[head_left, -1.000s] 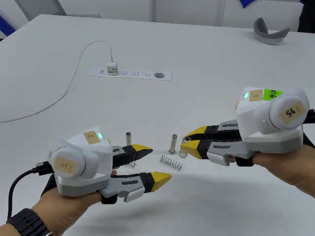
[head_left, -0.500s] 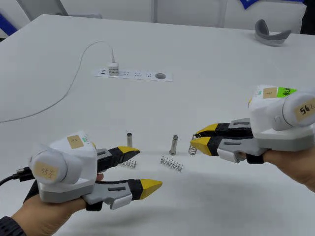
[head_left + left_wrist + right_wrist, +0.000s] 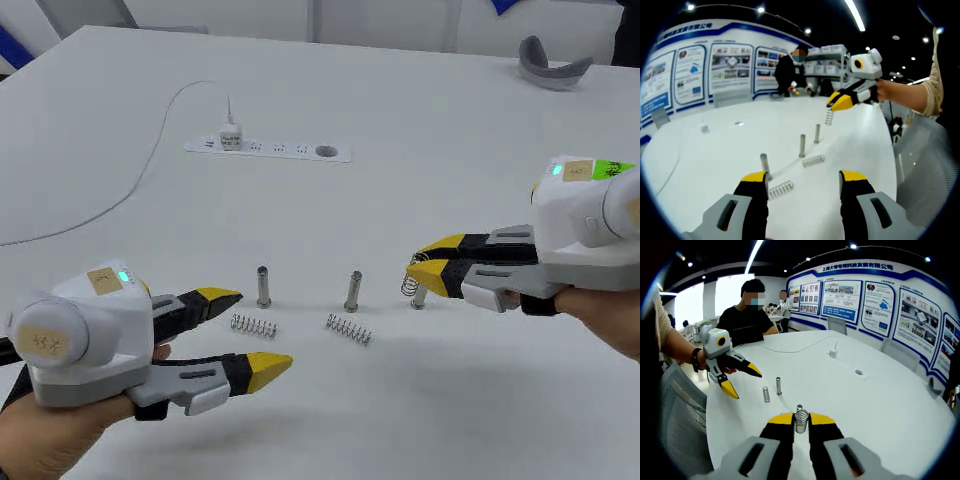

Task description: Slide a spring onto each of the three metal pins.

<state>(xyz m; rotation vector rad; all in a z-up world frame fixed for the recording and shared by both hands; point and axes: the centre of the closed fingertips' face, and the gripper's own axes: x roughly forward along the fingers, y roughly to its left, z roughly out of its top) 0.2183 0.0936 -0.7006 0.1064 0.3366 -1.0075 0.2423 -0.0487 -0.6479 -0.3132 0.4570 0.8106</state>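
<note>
Shifted since the earlier frames: right gripper [image 3: 432, 272] has been carried to the right of the middle pin [image 3: 353, 290], and left gripper [image 3: 248, 330] drawn back to that pin's left. Right gripper is closed on the held spring [image 3: 410, 285], kept upright, long axis vertical, parallel to the end pin [image 3: 419, 299] standing right of the middle pin. Its lower end is seen right at the end pin's top; whether it is threaded on cannot be told. Left gripper is held wide open, nothing gripped. One loose spring [image 3: 348, 329] is seen flat on the worktop [image 3: 330, 215] just in front of the middle pin, a second loose spring [image 3: 253, 325] further left, by the left pin [image 3: 263, 285]. A short straight-down feed is judged needed.
</note>
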